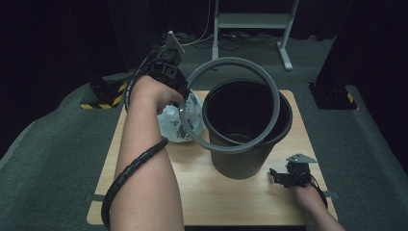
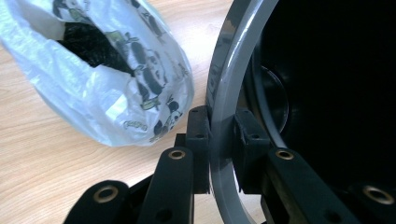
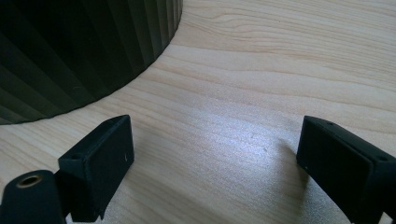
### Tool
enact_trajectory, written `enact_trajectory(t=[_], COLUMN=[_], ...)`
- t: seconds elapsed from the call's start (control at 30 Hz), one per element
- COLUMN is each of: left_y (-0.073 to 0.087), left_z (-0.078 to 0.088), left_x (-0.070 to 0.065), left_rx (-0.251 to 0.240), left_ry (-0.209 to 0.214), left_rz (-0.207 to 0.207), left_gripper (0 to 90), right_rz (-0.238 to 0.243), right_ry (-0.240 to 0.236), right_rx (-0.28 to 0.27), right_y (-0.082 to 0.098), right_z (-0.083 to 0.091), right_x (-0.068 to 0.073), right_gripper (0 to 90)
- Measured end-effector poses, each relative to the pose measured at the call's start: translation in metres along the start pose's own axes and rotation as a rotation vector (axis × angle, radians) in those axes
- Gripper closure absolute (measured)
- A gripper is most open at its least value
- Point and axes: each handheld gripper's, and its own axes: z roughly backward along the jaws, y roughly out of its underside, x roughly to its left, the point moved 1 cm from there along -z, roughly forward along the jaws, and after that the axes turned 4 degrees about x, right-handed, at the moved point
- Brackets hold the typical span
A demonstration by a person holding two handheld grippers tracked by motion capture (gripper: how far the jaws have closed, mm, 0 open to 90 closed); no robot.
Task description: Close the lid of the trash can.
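A dark ribbed bin (image 1: pixel 243 159) stands in the middle of the wooden table (image 1: pixel 202 192). A grey plastic ring (image 1: pixel 269 79) is held tilted above the bin's mouth, its left side raised. My left gripper (image 1: pixel 182 103) is shut on the ring's left edge; in the left gripper view the ring (image 2: pixel 223 93) runs between the two pads of the left gripper (image 2: pixel 223 140). A clear printed plastic bag (image 1: pixel 180 120) lies on the table left of the bin, also seen as the bag (image 2: pixel 102 79). My right gripper (image 1: pixel 275 177) rests low at the bin's right front, and the right gripper (image 3: pixel 215 154) stands open over bare wood.
The bin's ribbed wall (image 3: pixel 79 51) is just ahead and left of the right gripper. A metal stand (image 1: pixel 250 21) and cables sit on the grey floor beyond the table. Yellow-black striped bases (image 1: pixel 103 96) flank the table's far corners.
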Motion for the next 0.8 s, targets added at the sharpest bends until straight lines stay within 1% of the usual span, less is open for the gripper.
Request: enact_trajectory(t=[0.03,0.13,0.17,0.27,0.3,0.37,0.57,0.8], left_y=[-0.002,-0.008,-0.01,-0.014,-0.015,-0.017,-0.025,-0.034], left_z=[-0.001,-0.002,-0.002,-0.002,-0.002,-0.003,-0.009,-0.017], left_x=[-0.002,-0.009,-0.011,-0.016,-0.017,-0.019,-0.023,-0.034], left_rx=[0.001,0.0,0.001,-0.001,0.0,0.003,0.006,0.011], left_ry=[-0.004,0.004,0.002,-0.003,-0.012,-0.003,0.005,0.022], left_rz=[-0.007,-0.018,-0.024,-0.026,-0.032,-0.027,-0.037,-0.056], left_gripper=[78.1,78.1,78.1,78.2,78.2,78.2,78.2,78.1], right_rz=[0.0,0.0,0.0,0.0,0.0,0.001,0.004,0.003], right_ry=[0.0,-0.001,-0.002,-0.003,-0.003,-0.003,-0.005,-0.009], right_rx=[0.0,0.0,0.0,-0.001,-0.001,0.0,0.0,0.001], right_y=[0.0,0.0,0.0,0.0,0.0,0.0,0.001,0.001], right_z=[0.0,0.0,0.0,0.0,0.0,0.0,0.001,0.001], right_x=[0.0,0.0,0.0,0.0,0.0,0.0,0.0,0.0], right_gripper=[10.9,10.9,10.8,10.9,10.9,10.9,11.0,11.0])
